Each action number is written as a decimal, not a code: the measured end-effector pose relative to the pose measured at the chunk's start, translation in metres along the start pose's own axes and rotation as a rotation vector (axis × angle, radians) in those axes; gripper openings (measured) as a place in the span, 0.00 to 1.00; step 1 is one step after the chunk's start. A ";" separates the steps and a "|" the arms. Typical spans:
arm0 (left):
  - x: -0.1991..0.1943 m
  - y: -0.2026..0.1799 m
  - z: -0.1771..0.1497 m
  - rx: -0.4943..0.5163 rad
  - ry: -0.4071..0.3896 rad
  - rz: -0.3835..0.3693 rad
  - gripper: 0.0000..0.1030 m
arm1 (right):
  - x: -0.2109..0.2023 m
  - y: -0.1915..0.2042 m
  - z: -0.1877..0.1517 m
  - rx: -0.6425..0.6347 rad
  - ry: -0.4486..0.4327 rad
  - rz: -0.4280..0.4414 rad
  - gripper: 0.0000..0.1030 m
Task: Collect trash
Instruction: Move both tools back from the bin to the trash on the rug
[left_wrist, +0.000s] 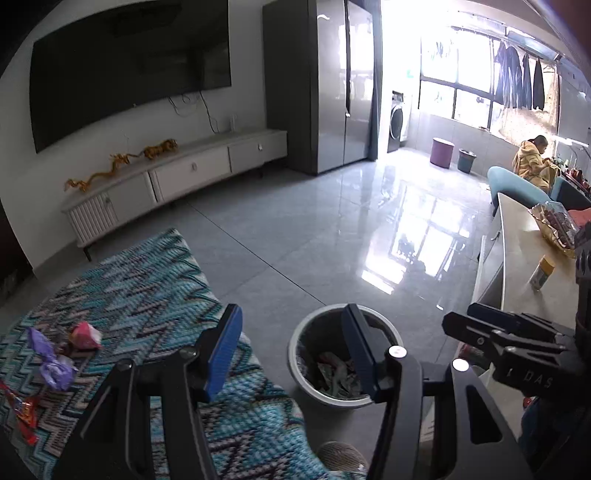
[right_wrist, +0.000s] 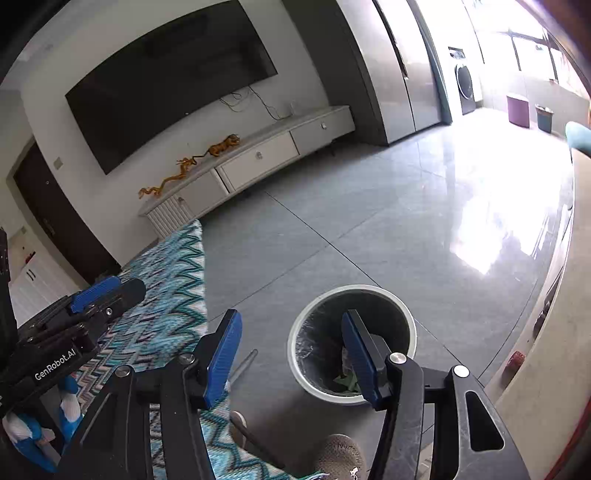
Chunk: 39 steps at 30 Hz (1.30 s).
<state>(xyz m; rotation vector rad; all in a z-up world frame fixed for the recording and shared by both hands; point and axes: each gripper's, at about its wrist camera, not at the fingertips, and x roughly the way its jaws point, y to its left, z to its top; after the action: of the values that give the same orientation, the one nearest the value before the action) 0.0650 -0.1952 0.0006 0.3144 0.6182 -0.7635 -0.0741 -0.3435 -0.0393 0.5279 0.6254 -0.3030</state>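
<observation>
A round white-rimmed trash bin (left_wrist: 295, 347) stands on the grey floor with crumpled trash inside; it also shows in the right wrist view (right_wrist: 410, 325). My left gripper (left_wrist: 291, 350) is open and empty, held above the rug edge and the bin. My right gripper (right_wrist: 291, 354) is open and empty above the bin; it also shows in the left wrist view (left_wrist: 476, 325). On the blue zigzag rug (left_wrist: 147, 288) lie a pink wrapper (left_wrist: 85, 335), a purple wrapper (left_wrist: 51, 360) and a red wrapper (left_wrist: 22, 413).
A TV cabinet (left_wrist: 192, 170) lines the far wall. A light table (left_wrist: 524, 266) at right holds a can (left_wrist: 541, 272) and a snack bowl (left_wrist: 554, 225). A person's shoe (right_wrist: 340, 458) is by the bin. A person (left_wrist: 532, 158) sits far right.
</observation>
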 end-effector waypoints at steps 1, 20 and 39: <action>-0.007 0.004 -0.001 0.003 -0.013 0.009 0.53 | -0.004 0.004 -0.001 -0.006 -0.005 0.004 0.52; -0.123 0.064 -0.030 -0.032 -0.168 0.233 0.53 | -0.055 0.091 -0.009 -0.184 -0.081 0.067 0.53; -0.211 0.167 -0.045 -0.152 -0.307 0.410 0.53 | -0.083 0.188 -0.006 -0.359 -0.112 0.184 0.53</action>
<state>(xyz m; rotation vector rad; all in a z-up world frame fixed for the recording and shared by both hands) 0.0502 0.0567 0.1051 0.1697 0.3034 -0.3565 -0.0617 -0.1760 0.0786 0.2185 0.5040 -0.0427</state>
